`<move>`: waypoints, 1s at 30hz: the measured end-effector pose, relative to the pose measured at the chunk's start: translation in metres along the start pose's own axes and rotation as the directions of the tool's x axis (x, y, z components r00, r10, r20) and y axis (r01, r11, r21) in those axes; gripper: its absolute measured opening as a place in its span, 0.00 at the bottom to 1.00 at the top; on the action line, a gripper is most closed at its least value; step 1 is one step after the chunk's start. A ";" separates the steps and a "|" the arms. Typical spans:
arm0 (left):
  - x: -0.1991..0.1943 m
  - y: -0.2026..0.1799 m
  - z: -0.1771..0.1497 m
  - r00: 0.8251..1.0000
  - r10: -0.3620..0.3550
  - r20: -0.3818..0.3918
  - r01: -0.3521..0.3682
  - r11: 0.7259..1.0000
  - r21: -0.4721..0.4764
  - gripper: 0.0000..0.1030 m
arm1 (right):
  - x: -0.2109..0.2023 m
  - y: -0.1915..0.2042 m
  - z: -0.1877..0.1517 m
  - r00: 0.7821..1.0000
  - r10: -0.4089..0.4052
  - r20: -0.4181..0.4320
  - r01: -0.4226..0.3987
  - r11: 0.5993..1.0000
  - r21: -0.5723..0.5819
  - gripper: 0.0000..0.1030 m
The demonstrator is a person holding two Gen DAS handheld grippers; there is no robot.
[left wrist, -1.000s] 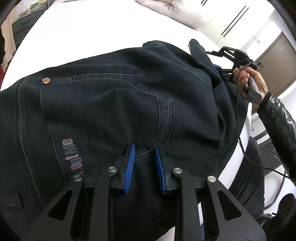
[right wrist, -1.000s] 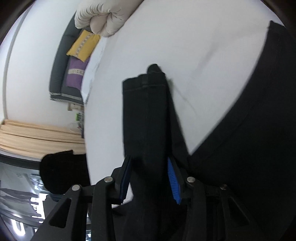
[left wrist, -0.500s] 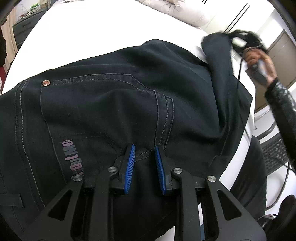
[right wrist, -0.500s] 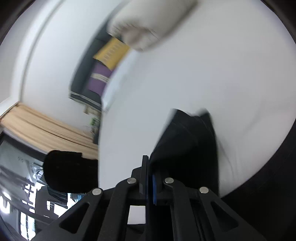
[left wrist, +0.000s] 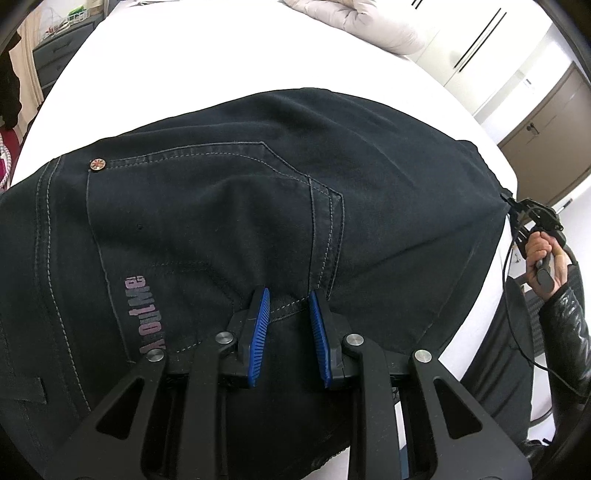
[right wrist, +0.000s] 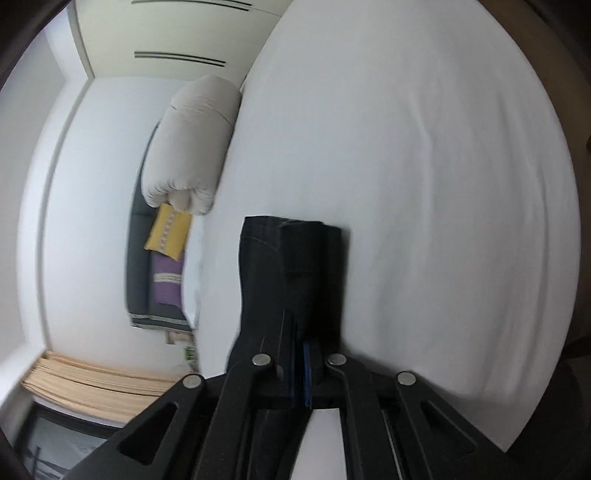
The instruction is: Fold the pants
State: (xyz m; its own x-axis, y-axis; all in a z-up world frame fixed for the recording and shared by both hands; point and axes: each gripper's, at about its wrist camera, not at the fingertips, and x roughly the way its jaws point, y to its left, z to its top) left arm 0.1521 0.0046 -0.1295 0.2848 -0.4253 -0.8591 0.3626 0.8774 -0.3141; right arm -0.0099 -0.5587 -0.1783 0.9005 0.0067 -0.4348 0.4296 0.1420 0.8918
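Dark navy pants (left wrist: 229, 206) lie spread on a white bed (left wrist: 192, 55), back pocket and a pink print facing up. My left gripper (left wrist: 287, 299) rests on the seat seam below the pocket, blue pads apart with a ridge of cloth between them. My right gripper (right wrist: 300, 354) is shut on the pants' leg ends (right wrist: 291, 266), which hang past its tips over the bed (right wrist: 424, 184). In the left wrist view the right gripper (left wrist: 532, 218) holds the cloth at the bed's right edge.
A cream duvet roll (left wrist: 369, 22) lies at the far end of the bed; it also shows in the right wrist view (right wrist: 192, 147). A dark sofa with yellow and purple cushions (right wrist: 166, 258) stands by the wall. A dresser (left wrist: 55, 59) stands far left.
My right gripper closed on the leg ends, lifted them, then swung right and down to the bed's right edge. The left gripper stayed put on the seat seam.
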 end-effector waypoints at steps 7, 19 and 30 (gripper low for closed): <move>0.001 -0.006 0.002 1.000 0.019 0.000 -0.019 1.000 -0.010 0.22 | 0.006 0.013 0.014 0.998 -0.056 -0.004 0.056 0.996 -0.067 0.09; 0.000 -0.003 0.001 1.000 0.006 0.003 -0.006 1.000 -0.015 0.22 | -0.009 0.020 0.021 0.984 -0.166 0.063 0.170 0.983 -0.074 0.03; -0.019 0.020 -0.012 0.998 -0.050 0.047 0.053 0.997 -0.063 0.22 | -0.040 0.066 -0.020 0.974 -0.219 0.056 0.226 0.951 -0.212 0.58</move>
State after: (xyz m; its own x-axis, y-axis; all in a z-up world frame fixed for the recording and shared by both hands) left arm 0.1436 0.0328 -0.1239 0.3080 -0.4788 -0.8221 0.3208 0.8658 -0.3841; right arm -0.0192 -0.5304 -0.1048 0.7871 -0.0803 -0.6116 0.5974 0.3463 0.7233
